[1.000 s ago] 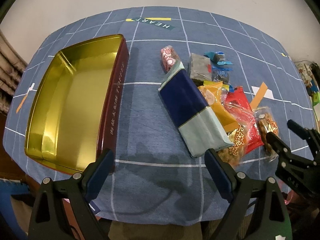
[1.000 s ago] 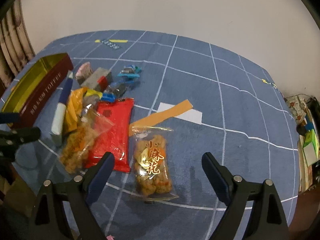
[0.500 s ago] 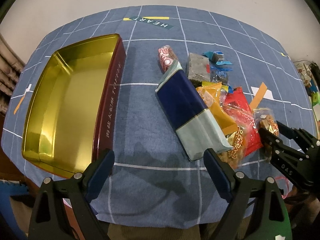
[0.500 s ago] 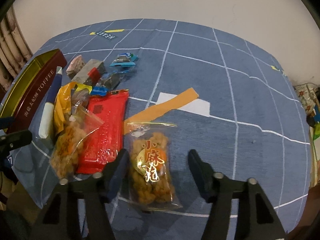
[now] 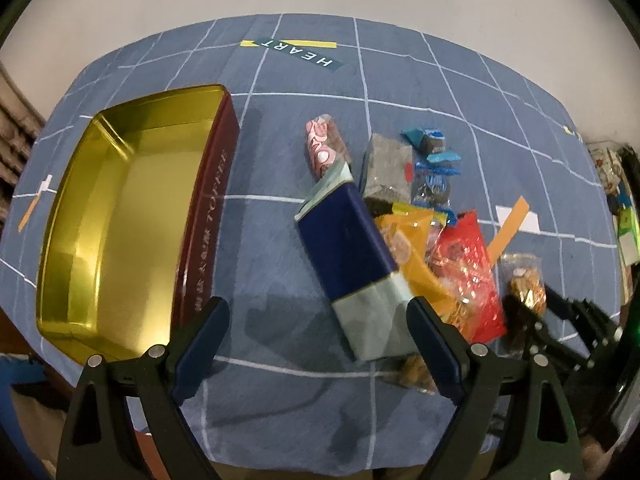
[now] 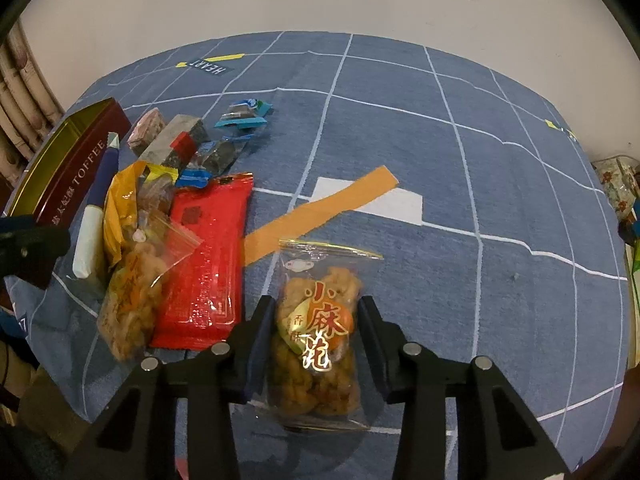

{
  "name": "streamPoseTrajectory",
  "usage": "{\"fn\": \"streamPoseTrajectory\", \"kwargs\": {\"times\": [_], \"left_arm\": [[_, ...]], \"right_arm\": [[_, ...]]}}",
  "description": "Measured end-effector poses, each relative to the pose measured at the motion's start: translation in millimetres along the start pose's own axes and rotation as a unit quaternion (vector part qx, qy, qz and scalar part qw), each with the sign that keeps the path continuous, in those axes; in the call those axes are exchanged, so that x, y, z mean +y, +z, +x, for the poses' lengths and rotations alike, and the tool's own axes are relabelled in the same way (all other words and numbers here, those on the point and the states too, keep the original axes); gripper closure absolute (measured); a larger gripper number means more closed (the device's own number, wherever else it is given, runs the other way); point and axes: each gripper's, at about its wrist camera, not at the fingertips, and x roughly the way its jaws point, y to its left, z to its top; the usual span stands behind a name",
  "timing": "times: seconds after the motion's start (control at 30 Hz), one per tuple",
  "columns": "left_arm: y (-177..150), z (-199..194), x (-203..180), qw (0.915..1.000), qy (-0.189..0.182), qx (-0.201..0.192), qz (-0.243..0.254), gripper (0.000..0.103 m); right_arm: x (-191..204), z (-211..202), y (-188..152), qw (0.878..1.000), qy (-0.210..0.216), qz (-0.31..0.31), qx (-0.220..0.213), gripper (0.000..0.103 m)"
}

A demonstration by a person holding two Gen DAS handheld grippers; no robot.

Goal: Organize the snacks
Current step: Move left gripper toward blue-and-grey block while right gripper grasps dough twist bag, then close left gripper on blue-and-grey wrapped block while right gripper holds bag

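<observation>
Right claw (image 6: 316, 332) has just closed, clamped on twist snack bag (image 6: 316, 332); left claw (image 5: 316, 344) apart.

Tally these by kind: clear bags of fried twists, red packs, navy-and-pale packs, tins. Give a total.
Clear bags of fried twists: 2
Red pack: 1
Navy-and-pale pack: 1
Tin: 1
Total: 5
</observation>
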Motion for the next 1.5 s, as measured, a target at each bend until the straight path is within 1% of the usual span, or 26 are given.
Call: {"fn": "streamPoseTrajectory", "kwargs": {"times": [0.1,0.17,0.23,0.3,0.4,0.47,0.7,0.83,0.93,1.13,1.17,1.23,1.3,1.37,1.43,1.5], "left_arm": [[9,3,-3,0.9998,-0.013,0.009,-0.010,0.017],[15,5,-8,0.9998,-0.011,0.011,-0.007,0.017],[20,8,-11,0.9999,-0.004,0.015,-0.007,0.023],[23,11,-12,0.9998,0.004,0.019,-0.008,0.031],[25,18,-10,0.9993,0.014,0.034,-0.011,0.034],[25,20,-6,0.9991,0.007,0.039,-0.016,0.034],[21,26,-6,0.9989,0.014,0.044,-0.007,0.034],[15,30,-3,0.9986,0.025,0.048,-0.001,0.035],[5,32,4,0.9982,0.012,0.058,-0.012,0.034],[-5,31,5,0.9983,0.035,0.046,0.004,0.034],[-7,29,7,0.9987,0.032,0.040,0.002,0.033],[-13,25,6,0.9991,0.030,0.030,0.007,0.028],[-19,23,8,0.9991,0.037,0.020,0.008,0.021],[-22,25,11,0.9988,0.039,0.029,-0.005,0.021],[-20,28,18,0.9987,0.030,0.029,-0.028,0.021],[-19,32,22,0.9982,0.039,0.034,-0.029,0.021]], "right_arm": [[0,-1,-1,1.000,0.000,-0.002,0.000,0.060],[-1,-1,-1,1.000,0.001,0.001,0.000,0.060],[-1,-1,-1,1.000,0.001,0.000,0.000,0.060],[-2,-2,-2,1.000,0.002,0.001,-0.001,0.060],[-2,-2,-2,1.000,0.003,0.001,-0.001,0.060],[-3,-3,-3,1.000,0.003,0.001,-0.001,0.059],[-2,-4,-3,1.000,0.003,0.004,-0.001,0.059],[-2,-4,-2,1.000,0.003,0.004,-0.001,0.059],[-1,-4,-2,1.000,0.003,0.005,-0.001,0.058],[0,-3,-1,1.000,0.002,0.005,0.000,0.058],[0,-3,-1,1.000,0.002,0.005,0.000,0.058],[0,-3,-1,1.000,0.002,0.005,0.000,0.058],[0,-3,-1,1.000,0.002,0.005,0.000,0.058],[1,-3,-1,1.000,0.002,0.005,0.000,0.058],[1,-4,-1,1.000,0.002,0.006,0.000,0.058],[1,-4,-1,1.000,0.002,0.005,0.000,0.058]]}}
